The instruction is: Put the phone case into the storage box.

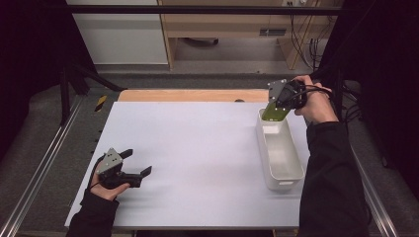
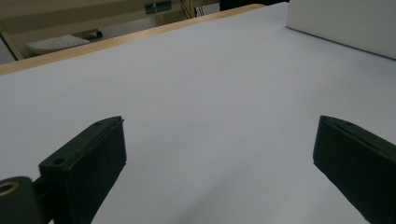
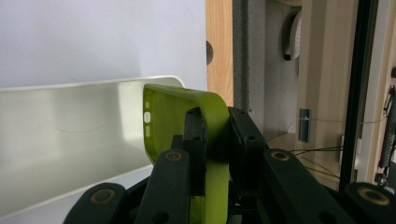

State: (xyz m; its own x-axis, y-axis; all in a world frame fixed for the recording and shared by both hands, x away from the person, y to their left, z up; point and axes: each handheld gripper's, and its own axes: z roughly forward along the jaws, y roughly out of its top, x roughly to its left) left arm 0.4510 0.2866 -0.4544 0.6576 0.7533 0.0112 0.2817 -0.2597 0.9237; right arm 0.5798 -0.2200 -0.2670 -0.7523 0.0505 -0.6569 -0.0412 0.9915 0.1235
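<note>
Case: green phone case (image 3: pixel 205 140) sat pinched between the right gripper's (image 3: pixel 215 135) jaws, held by one edge, its camera cut-outs turned toward the bin.
Case position: from above, the case (image 1: pixel 274 111) hung tilted over the far end of the white bin (image 1: pixel 292 170), its lower end at or just inside the rim; whether it touched the bin wall could not be told.
Left gripper: near the front left of the table (image 1: pixel 197 148), the left gripper (image 1: pixel 136 165) rested low with its jaws spread wide and nothing between them; its own view showed bare table between the jaws.
Right gripper: at the far right, the right gripper (image 1: pixel 277 104) was clamped on the case above the bin.
Bin: it stood lengthwise along the table's right side and looked empty inside.
Done: by my reading, the case was picked up and carried to the bin.
Left: lowering it in, opening the jaws and drawing the gripper away.
</note>
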